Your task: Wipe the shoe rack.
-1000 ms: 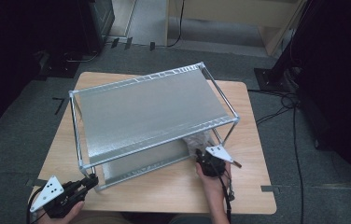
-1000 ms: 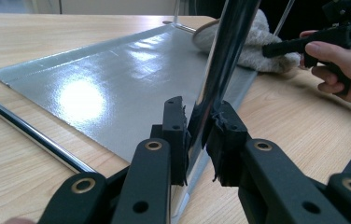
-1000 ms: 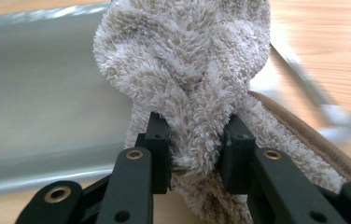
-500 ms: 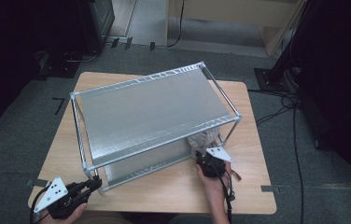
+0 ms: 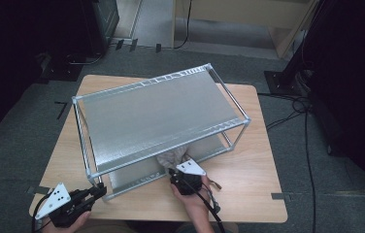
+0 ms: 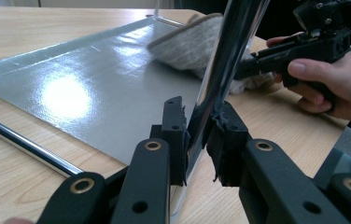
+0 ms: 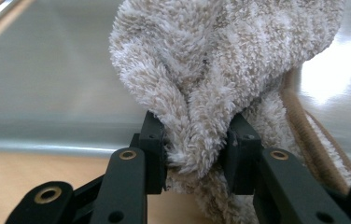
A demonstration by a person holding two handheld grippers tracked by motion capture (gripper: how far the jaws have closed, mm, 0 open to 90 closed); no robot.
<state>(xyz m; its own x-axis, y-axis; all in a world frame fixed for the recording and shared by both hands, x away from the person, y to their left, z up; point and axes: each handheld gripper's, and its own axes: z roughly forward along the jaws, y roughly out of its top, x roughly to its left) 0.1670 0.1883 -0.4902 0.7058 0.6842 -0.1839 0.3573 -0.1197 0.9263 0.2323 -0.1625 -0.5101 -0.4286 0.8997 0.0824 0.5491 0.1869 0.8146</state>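
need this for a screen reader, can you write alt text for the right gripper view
A black two-jaw tool pinches a bunched beige terry cloth resting on the rack's shiny grey lower shelf, with a strip of wooden table in front.

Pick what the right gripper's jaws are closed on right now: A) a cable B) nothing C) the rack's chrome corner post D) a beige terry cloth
D: in the right gripper view the right gripper pinches a fold of the beige terry cloth over the lower shelf; the chrome post sits in the left gripper.

Metal rack [image 5: 161, 116] on wooden table [image 5: 253, 160]
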